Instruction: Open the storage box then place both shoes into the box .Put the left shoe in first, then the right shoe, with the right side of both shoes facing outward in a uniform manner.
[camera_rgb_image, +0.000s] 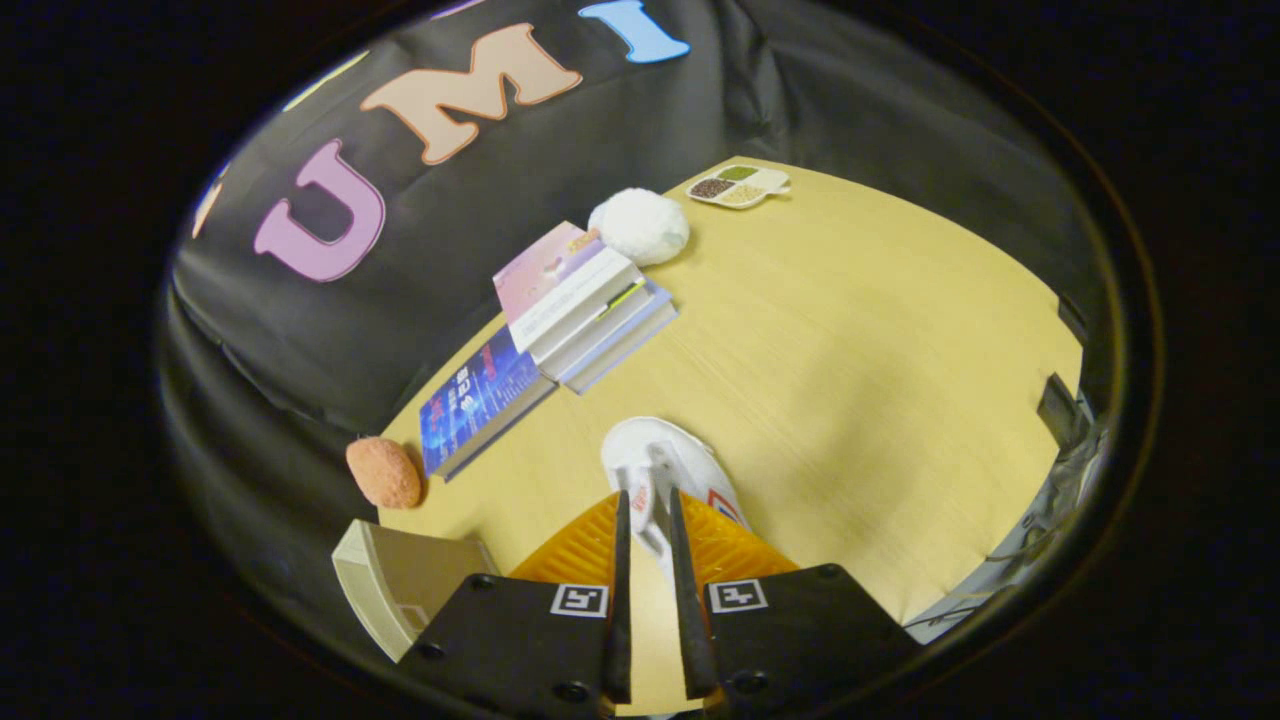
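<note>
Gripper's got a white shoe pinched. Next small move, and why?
Probably swing the gripper toward the storage box beside it: the fingers look closed on the white shoe, which seems lifted over the table, so carrying it boxward comes next.

We take the shoe on the desk as our landmark. The tongs sit over its near end, their fingers closed in on a part of it between them. Beyond the shoe and to its left lies a stack of books; behind the stack rests a fluffy ball, and farther back still a divided dish. Left of the shoe, at the desk's edge, lies a rough ball; nearer than that sits the storage box.
</note>
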